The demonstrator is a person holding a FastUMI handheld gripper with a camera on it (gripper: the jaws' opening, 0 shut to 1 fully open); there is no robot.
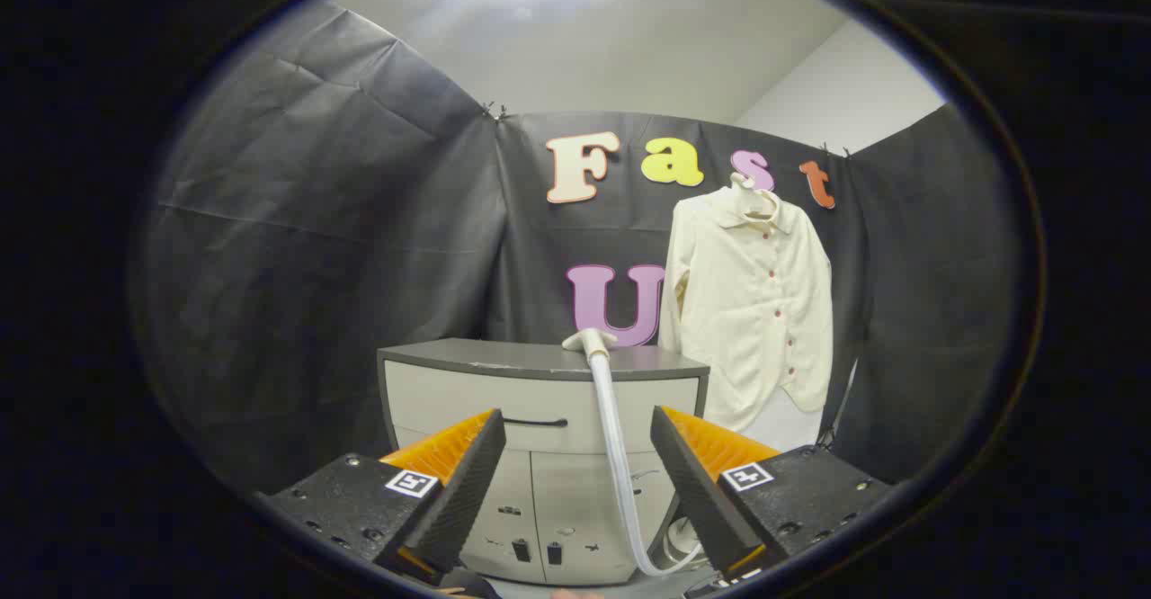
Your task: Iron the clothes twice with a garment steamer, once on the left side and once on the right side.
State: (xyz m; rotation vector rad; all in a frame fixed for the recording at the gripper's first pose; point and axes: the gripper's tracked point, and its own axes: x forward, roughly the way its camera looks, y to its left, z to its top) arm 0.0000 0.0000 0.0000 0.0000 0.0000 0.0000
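**Steamer head parked on the cabinet, fingers spread and empty**

The gripper hangs back from the work with its two fingers spread wide and nothing between them but open air. Their inner faces are ribbed wedges, a shape that looks meant to bite on a rounded handle. The wide opening suits an approach: the grasp is not yet begun.

Just ahead, running up through the gap between the fingers, is the steamer hose, a pale, smooth, flexible tube that curls low near the floor and climbs the cabinet front. It ends at the steamer head, a small cream nozzle resting on the far edge of the cabinet top, probably laid there so the handle is easy to reach.

The cabinet is a grey, matte unit with a curved front, a drawer with a slim dark pull and doors below.

Farther off and to the right hangs the shirt, cream, soft and slightly creased, with small dark-red buttons down the placket. It hangs on a hanger against the black cloth wall, so both sides hang free for steaming. Its hem is hard to make out clearly.
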